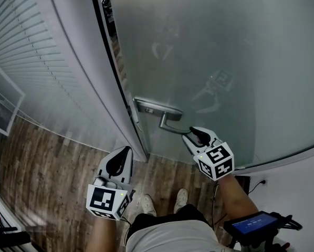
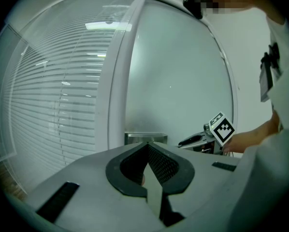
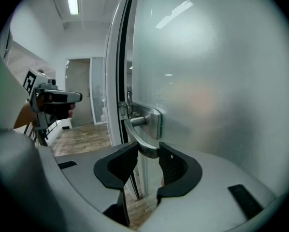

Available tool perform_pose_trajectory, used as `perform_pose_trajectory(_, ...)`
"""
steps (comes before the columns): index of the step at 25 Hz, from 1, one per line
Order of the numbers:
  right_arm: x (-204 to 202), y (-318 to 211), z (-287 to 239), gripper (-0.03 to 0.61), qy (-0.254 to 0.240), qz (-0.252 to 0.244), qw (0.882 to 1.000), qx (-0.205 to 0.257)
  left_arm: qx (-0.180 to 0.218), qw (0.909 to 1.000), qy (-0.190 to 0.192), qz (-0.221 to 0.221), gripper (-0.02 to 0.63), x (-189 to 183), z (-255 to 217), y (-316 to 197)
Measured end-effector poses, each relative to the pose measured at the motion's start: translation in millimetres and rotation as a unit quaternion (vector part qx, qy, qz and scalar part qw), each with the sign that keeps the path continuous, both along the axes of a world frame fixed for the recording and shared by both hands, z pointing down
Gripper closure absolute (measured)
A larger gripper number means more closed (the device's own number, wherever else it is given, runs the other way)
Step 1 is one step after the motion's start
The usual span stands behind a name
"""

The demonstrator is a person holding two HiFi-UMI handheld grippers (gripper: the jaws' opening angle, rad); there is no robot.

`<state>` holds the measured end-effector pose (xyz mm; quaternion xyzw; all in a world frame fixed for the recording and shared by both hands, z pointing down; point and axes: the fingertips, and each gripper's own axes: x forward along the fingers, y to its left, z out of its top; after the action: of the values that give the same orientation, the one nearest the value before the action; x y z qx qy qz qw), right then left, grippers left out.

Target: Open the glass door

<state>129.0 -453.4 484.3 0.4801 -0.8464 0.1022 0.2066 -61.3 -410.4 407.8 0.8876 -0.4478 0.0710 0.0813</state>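
Observation:
The frosted glass door (image 1: 225, 62) fills the upper right of the head view, with a metal lever handle (image 1: 170, 125) on a plate (image 1: 154, 107) near its left edge. My right gripper (image 1: 195, 135) is at the lever's free end. In the right gripper view the handle (image 3: 135, 137) lies across the jaw tips, and the right gripper (image 3: 148, 154) has both pads against it. My left gripper (image 1: 123, 156) hangs lower left, away from the door, its jaws closed together with nothing between them (image 2: 148, 151).
A grey door frame (image 1: 102, 88) stands left of the door, beside a glass panel with blinds (image 1: 41, 77). Wooden floor (image 1: 46, 172) lies below, with the person's shoes (image 1: 180, 198). A device with a lit screen (image 1: 254, 224) sits at the bottom right by a white wall (image 1: 299, 193).

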Motion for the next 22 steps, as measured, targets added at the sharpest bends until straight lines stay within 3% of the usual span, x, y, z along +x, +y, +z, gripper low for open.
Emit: perform_pose_trajectory(22, 57.4, -49.8, -3.7, 0.440, -0.012, 0.073, 0.997, 0.020, 0.016, 0.9997, 0.005, -0.017, 0.614, 13.5, -6.2, 36.4)
